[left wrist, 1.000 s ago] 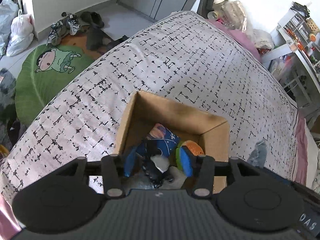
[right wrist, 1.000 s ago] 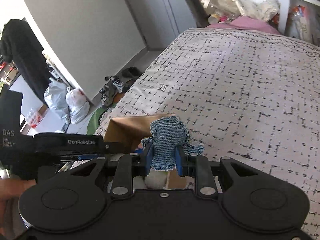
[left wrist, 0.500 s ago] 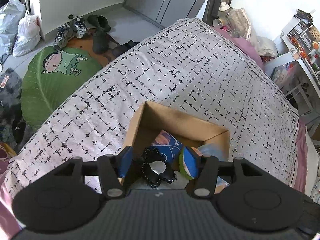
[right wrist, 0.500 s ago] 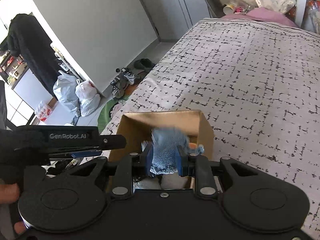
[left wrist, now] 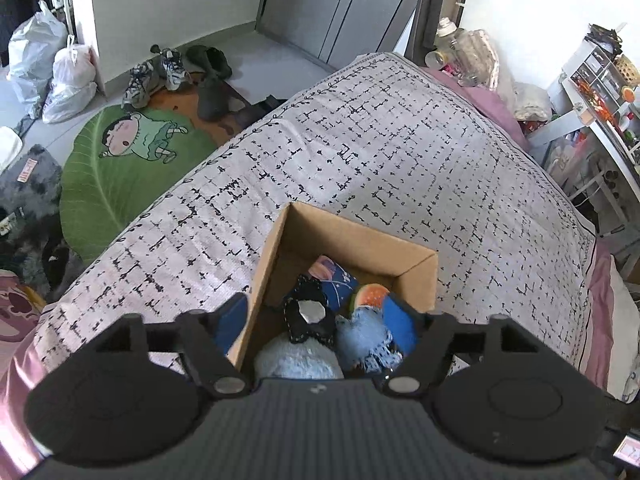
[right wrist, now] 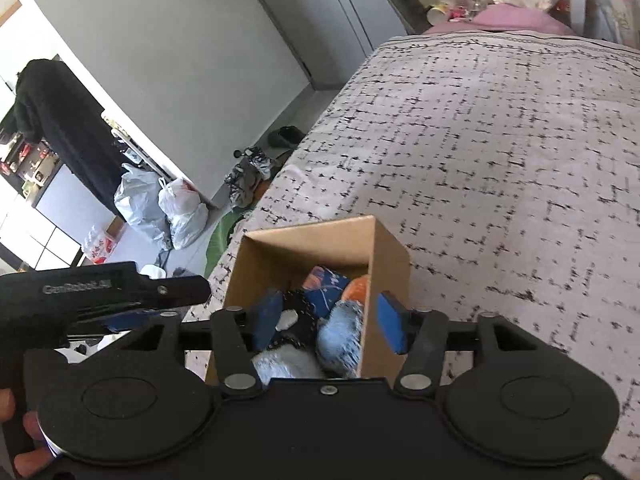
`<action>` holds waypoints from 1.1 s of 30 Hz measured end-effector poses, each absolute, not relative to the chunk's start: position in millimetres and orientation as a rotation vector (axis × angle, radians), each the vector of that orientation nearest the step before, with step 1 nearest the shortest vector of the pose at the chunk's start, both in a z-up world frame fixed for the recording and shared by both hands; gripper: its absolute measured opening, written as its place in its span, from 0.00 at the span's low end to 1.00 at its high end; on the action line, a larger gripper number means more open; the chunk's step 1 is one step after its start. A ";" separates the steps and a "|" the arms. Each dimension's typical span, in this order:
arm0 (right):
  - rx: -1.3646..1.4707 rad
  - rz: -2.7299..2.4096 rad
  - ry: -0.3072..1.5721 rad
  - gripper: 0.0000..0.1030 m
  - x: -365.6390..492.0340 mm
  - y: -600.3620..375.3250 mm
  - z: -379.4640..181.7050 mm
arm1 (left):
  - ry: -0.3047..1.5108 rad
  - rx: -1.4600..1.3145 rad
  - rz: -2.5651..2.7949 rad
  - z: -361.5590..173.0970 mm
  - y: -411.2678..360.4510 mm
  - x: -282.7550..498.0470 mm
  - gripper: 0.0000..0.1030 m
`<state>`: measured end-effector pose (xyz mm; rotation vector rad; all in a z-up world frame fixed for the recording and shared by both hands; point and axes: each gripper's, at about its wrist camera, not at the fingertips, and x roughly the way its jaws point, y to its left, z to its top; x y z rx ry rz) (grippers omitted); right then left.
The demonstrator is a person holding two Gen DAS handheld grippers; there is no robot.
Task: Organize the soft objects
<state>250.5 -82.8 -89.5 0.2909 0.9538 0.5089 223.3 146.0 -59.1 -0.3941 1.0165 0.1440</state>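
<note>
An open cardboard box [left wrist: 348,236] stands on the patterned bedspread and holds several soft toys: a black one [left wrist: 308,316], a dark blue one [left wrist: 336,280], an orange-green one [left wrist: 370,294], a pale plush [left wrist: 296,360] and a blue denim toy [left wrist: 366,340]. The same box [right wrist: 304,248] and denim toy [right wrist: 340,336] show in the right wrist view. My left gripper [left wrist: 316,322] is open above the box, its left finger outside the wall. My right gripper [right wrist: 330,322] is open and empty over the box, with the denim toy lying loose between its fingers.
The bed [left wrist: 380,152] stretches ahead and right. On the floor to the left lie a green leaf rug [left wrist: 120,160], shoes [left wrist: 160,76] and white plastic bags [left wrist: 52,72]. A cluttered shelf [left wrist: 600,92] stands at the far right. The left gripper's body [right wrist: 100,292] is at the right view's left.
My right gripper moved over the box, opened and let go of the denim toy, which now lies in the box. My left gripper stayed open above the box.
</note>
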 end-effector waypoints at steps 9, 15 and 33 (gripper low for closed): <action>0.276 0.517 0.942 0.69 224.1 -107.6 -66.6 | 0.998 -0.355 0.132 -40.0 127.6 192.1 0.83; 0.264 0.508 0.890 0.87 201.9 -124.8 -47.4 | 0.980 -0.338 0.113 -26.6 114.2 169.9 0.86; 0.201 0.418 0.850 1.00 156.3 -150.4 -17.2 | 0.907 -0.278 0.075 7.6 90.8 115.6 0.99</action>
